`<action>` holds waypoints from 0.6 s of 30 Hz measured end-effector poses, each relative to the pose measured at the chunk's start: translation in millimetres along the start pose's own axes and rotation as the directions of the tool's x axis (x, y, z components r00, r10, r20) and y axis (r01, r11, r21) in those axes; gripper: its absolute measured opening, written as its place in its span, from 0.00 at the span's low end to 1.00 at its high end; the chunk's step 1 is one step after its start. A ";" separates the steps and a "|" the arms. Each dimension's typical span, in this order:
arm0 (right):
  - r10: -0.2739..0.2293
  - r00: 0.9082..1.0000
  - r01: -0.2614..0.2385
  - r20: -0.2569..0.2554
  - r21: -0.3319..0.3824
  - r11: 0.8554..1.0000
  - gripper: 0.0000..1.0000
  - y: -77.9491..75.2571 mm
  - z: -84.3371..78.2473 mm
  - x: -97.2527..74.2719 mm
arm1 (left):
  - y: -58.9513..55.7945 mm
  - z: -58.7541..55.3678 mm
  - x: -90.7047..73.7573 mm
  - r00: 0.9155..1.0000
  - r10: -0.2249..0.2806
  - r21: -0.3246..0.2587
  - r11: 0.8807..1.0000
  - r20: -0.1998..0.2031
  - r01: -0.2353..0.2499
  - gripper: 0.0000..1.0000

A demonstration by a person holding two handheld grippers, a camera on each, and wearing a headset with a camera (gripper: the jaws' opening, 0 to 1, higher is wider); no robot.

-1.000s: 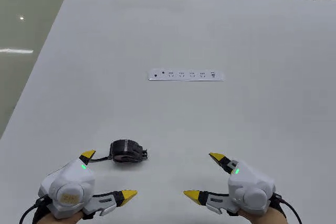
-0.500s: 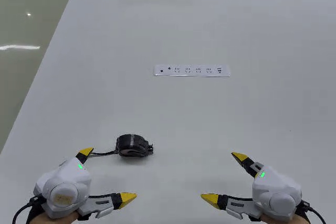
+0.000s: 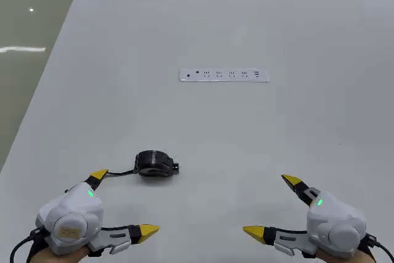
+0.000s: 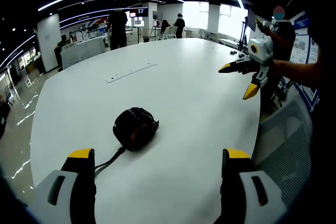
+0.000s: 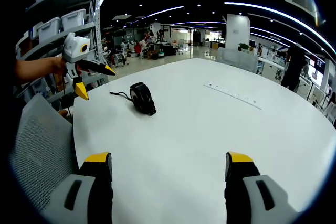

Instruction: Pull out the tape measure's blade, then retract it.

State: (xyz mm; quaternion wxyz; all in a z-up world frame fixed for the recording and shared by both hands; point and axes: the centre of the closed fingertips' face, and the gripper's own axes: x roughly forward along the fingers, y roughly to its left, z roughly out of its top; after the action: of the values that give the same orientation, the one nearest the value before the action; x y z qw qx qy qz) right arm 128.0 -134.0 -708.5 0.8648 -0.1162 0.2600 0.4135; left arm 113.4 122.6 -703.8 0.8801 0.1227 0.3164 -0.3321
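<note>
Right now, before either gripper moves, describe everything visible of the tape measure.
The tape measure is a small, rounded black case, plastic-looking, resting on the white table. No blade is drawn out; a small tab shows at one end. A thin black cord trails from it toward the left gripper. Neither gripper holds it.

One desk [image 3: 277,23] carries one tape measure [image 3: 155,164] and one power strip [image 3: 224,75]. Two tools: the left tool [image 3: 124,203] and the right tool [image 3: 272,206].
</note>
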 end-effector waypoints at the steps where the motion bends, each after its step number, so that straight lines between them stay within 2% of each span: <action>1: -0.003 1.000 0.003 0.000 0.000 1.000 0.91 -0.7 -0.1 -0.2 | -0.5 -0.6 -0.1 1.000 -0.003 0.001 1.000 0.000 0.003 0.99; 18: 0.002 1.000 -0.002 -0.011 -0.002 1.000 0.93 -1.4 -2.8 -5.4 | -4.6 -1.3 -1.0 1.000 -0.020 0.018 1.000 -0.001 0.020 0.99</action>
State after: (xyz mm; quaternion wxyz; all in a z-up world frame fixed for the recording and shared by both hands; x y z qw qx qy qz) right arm 125.3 -139.6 -707.9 0.8628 -0.1193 0.2644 0.4141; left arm 109.2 120.2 -704.2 0.8755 0.1276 0.3149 -0.3435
